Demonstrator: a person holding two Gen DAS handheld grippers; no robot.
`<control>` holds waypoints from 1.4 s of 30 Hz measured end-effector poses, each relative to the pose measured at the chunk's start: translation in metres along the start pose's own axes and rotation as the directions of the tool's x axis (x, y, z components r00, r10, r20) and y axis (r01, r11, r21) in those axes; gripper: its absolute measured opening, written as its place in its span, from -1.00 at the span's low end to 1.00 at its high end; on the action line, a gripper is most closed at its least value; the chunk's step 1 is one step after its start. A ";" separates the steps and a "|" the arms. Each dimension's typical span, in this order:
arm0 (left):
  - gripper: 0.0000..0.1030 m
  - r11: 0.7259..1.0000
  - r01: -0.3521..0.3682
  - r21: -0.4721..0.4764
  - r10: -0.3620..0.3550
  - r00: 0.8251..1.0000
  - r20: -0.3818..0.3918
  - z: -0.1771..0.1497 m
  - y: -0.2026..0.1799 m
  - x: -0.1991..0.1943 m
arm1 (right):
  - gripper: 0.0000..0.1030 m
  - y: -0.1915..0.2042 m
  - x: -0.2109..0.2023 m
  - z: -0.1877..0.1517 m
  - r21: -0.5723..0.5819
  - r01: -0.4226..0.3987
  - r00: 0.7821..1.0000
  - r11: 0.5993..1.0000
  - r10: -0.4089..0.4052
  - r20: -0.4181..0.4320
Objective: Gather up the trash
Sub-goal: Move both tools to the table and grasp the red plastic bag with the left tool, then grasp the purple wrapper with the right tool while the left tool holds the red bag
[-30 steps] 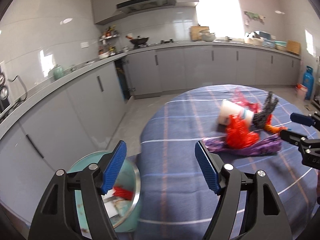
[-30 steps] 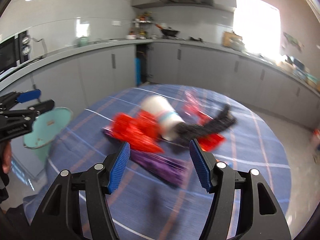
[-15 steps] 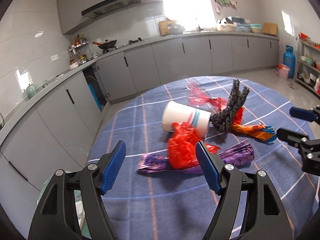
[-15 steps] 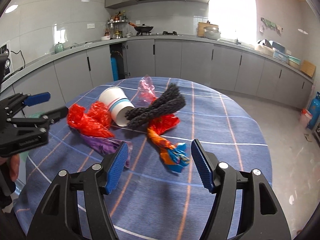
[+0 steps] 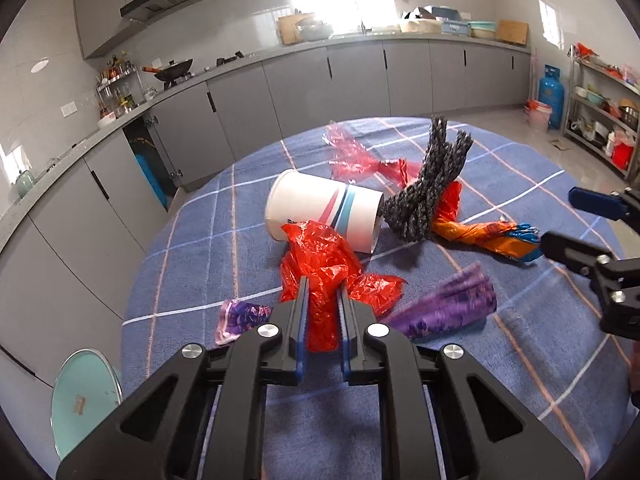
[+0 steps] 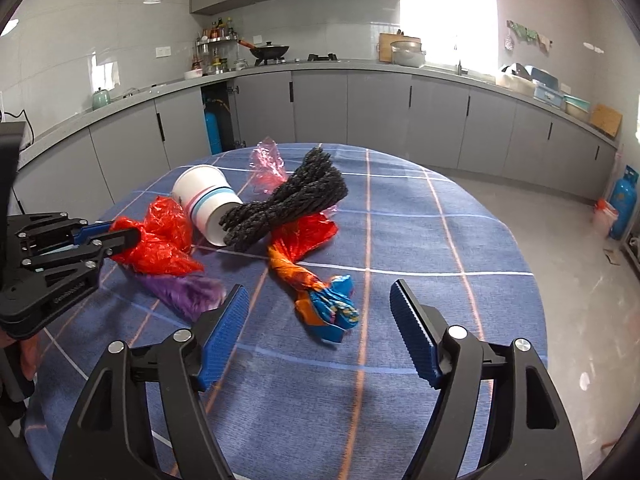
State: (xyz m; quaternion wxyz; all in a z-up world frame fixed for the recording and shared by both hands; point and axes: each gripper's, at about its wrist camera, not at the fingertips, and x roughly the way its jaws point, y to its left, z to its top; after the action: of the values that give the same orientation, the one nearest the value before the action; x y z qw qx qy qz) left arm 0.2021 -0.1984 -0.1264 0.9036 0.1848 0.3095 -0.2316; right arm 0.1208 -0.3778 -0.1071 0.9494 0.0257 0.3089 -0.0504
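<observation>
A pile of trash lies on the round table's blue checked cloth (image 5: 192,264). My left gripper (image 5: 323,292) is shut on a crumpled red plastic bag (image 5: 320,256); in the right wrist view that gripper (image 6: 132,236) pinches the bag (image 6: 160,236) at the left. Behind the bag lie a tipped white paper cup (image 5: 320,208), a dark grey rope bundle (image 5: 432,184) and pink film (image 5: 352,156). A purple wrapper (image 5: 448,308) sits under the bag. My right gripper (image 6: 318,290) is opening, its pads clear of the orange and blue wrapper (image 6: 324,304) just ahead.
A teal trash bin (image 5: 84,392) stands on the floor at the table's left edge. Grey kitchen cabinets (image 6: 376,112) and a counter run around the room. A blue gas cylinder (image 6: 622,204) stands on the floor at the right.
My left gripper swung from over the bin to the pile and shut on the red bag. The right gripper moved closer to the orange and blue wrapper and its jaws widened.
</observation>
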 end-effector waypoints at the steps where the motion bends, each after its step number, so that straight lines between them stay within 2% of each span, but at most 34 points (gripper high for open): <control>1: -0.78 1.000 -0.001 -0.006 0.001 1.000 0.008 0.000 0.003 -0.005 | 0.42 0.002 0.001 0.001 0.000 -0.005 1.000 1.000 0.005 -0.002; 5: -0.78 0.999 -0.015 -0.040 0.017 0.998 0.064 0.000 0.020 -0.033 | 0.42 0.011 0.002 0.003 -0.017 -0.025 1.000 1.000 0.025 -0.008; 10: -0.78 0.993 -0.086 -0.081 0.095 0.989 0.109 -0.006 0.049 -0.061 | 0.42 0.034 0.006 0.011 -0.059 -0.089 0.996 0.994 0.088 -0.021; 18: -0.79 0.974 -0.165 -0.154 0.177 0.982 0.071 -0.038 0.088 -0.072 | 0.42 0.071 0.045 0.022 -0.148 -0.193 0.973 0.970 0.169 -0.160; 25: -0.78 0.967 -0.183 -0.179 0.195 0.980 0.051 -0.054 0.103 -0.076 | 0.39 0.082 0.060 0.018 -0.175 -0.245 0.949 0.954 0.199 -0.246; 28: -0.78 0.967 -0.186 -0.175 0.198 0.979 0.054 -0.055 0.108 -0.079 | 0.17 0.083 0.063 0.016 -0.184 -0.259 0.941 0.948 0.204 -0.270; 30: -0.78 0.966 -0.189 -0.176 0.201 0.978 0.056 -0.055 0.110 -0.082 | -0.18 0.085 0.065 0.014 -0.189 -0.272 0.932 0.944 0.209 -0.295; 38: -0.78 0.957 -0.221 -0.187 0.237 0.969 0.069 -0.062 0.119 -0.098 | -0.88 0.108 0.052 0.002 -0.253 -0.348 0.909 0.903 0.259 -0.327; 42: -0.78 0.949 -0.240 -0.202 0.260 0.963 0.075 -0.067 0.126 -0.107 | -0.91 0.120 0.037 0.004 -0.241 -0.371 0.911 0.897 0.302 -0.281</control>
State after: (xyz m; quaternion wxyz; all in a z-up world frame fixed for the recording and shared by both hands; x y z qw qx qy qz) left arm 0.1630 -0.0300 -0.0828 0.9537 0.1228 0.2582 -0.0933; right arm 0.1664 -0.2619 -0.1235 0.8934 -0.0542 0.4143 0.1648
